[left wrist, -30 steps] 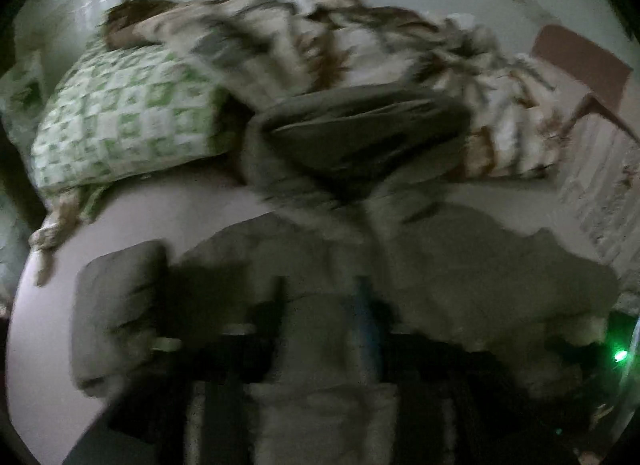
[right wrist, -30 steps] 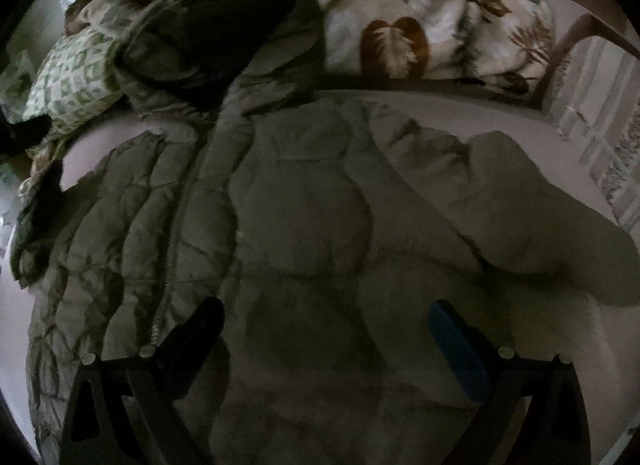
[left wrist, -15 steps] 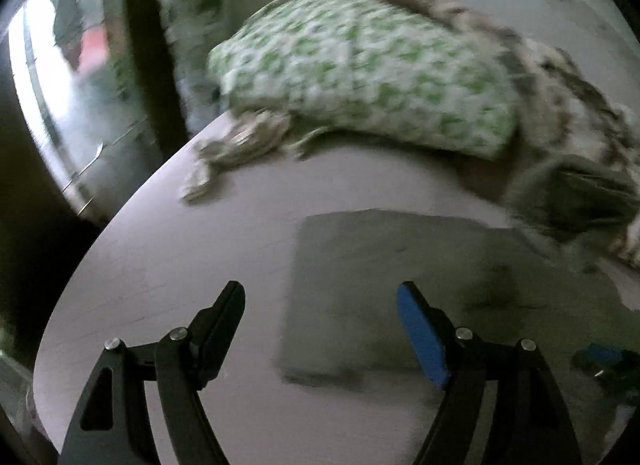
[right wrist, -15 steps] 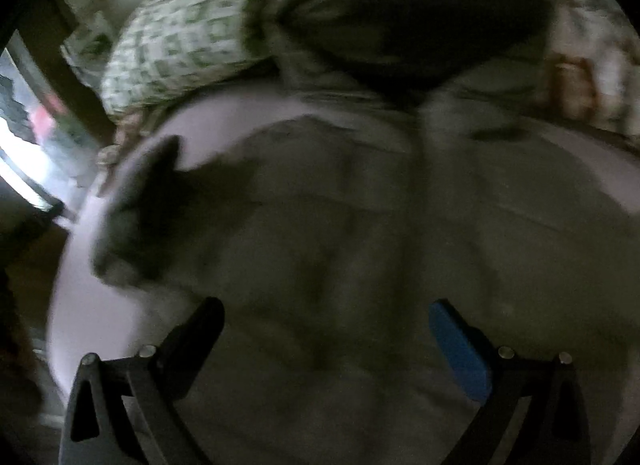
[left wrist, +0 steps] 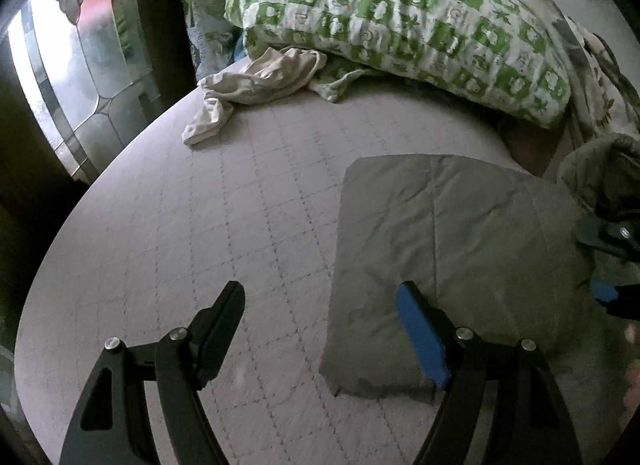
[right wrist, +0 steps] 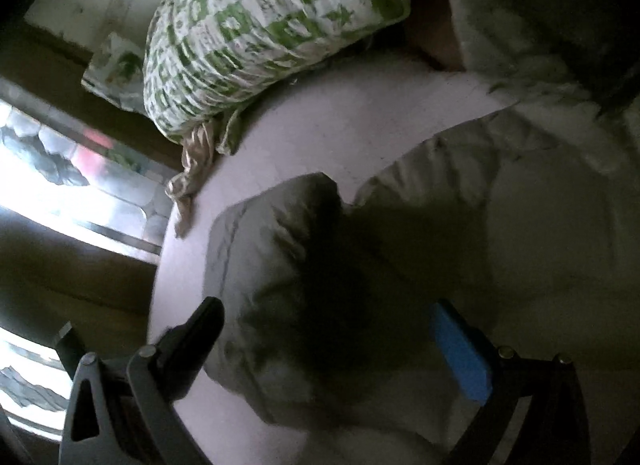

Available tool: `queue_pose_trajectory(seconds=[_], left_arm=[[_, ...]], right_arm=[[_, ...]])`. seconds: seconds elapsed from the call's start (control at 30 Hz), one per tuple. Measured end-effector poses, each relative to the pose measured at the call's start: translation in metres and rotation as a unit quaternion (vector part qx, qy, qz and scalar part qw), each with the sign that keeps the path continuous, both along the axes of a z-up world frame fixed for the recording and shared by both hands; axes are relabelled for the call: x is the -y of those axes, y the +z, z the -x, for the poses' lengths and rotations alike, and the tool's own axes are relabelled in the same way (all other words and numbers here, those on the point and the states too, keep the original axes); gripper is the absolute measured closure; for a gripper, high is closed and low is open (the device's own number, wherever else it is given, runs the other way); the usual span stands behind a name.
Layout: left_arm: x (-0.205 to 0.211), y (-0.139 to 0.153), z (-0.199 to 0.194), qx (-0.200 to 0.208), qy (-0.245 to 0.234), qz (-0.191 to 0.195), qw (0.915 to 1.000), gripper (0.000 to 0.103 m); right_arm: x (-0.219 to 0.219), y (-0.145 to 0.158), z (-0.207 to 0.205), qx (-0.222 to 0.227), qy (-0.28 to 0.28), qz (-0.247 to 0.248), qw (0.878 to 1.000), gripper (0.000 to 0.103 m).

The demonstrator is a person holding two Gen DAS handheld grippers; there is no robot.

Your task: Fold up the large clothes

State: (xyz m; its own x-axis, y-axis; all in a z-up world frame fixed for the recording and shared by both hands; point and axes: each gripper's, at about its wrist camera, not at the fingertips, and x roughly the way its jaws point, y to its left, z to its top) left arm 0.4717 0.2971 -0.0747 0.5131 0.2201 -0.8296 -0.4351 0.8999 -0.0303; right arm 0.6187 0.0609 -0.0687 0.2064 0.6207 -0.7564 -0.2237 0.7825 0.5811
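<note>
Both cameras have swung toward the window side of the bed since a second ago; the leaf-print blanket that filled the top of both views is now almost out of frame, and the left tongs' jaws have just been opening with nothing between them.

Left wrist view: left tongs [left wrist: 320, 329] gape wide, empty, angled down at the bed [left wrist: 192, 233]. Black finger over bare quilted mattress, blue-padded finger over the near edge of the jacket sleeve [left wrist: 448, 249]. No pad presses on the fabric. Sleeve lies flat on the mattress, olive-grey, cuff end squared toward the open mattress. Jacket hood [left wrist: 608, 173] bunched at the right edge. Green-and-white pillow [left wrist: 400, 25] at the head of the bed, cream cloth [left wrist: 256, 81] crumpled just beside it. Patterned-glass window [left wrist: 80, 65] at left. Right tongs [left wrist: 604, 265] poke in at the right edge, above the jacket; wide apart.

Right wrist view: blurred and dim. Right tongs [right wrist: 328, 349] spread wide, holding nothing, above the jacket [right wrist: 460, 265]. Puffy sleeve end [right wrist: 276, 249] sits between the fingers and beyond them, near the bed's edge; contact with the pads: cannot tell, looks clear. Jacket body runs off to the right, hood at top right. Pillow [right wrist: 256, 25] at top, cream cloth [right wrist: 192, 181] hanging at the mattress edge below it.
</note>
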Motion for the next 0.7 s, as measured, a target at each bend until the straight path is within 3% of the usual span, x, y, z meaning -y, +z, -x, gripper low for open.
queue_pose_trajectory(seconds=[0.13,0.17,0.2,0.23,0.5,0.7], left_arm=[[0.002,0.001,-0.004,-0.002,-0.007,-0.01,0.9999,0.024],[0.002,0.001,-0.005,-0.002,-0.008,-0.012,0.9999,0.024],[0.004,0.001,-0.005,-0.003,-0.01,-0.014,0.9998,0.024],[0.005,0.001,-0.005,-0.006,-0.011,-0.017,0.9998,0.024],[0.026,0.011,-0.004,-0.013,-0.024,-0.038,0.9989,0.024],[0.047,0.031,0.002,-0.004,-0.039,-0.05,0.998,0.024]], right_arm=[[-0.015,-0.014,-0.005,-0.018,-0.005,-0.021,1.0,0.003],[-0.018,-0.015,-0.005,-0.016,-0.002,-0.02,1.0,0.017],[-0.022,-0.015,-0.004,-0.011,0.0,-0.018,1.0,0.043],[-0.025,-0.014,-0.003,-0.01,0.005,-0.021,1.0,0.053],[-0.028,0.032,0.01,0.067,0.035,0.086,0.993,0.076],[-0.001,0.063,0.019,0.095,0.02,0.128,0.987,0.079]])
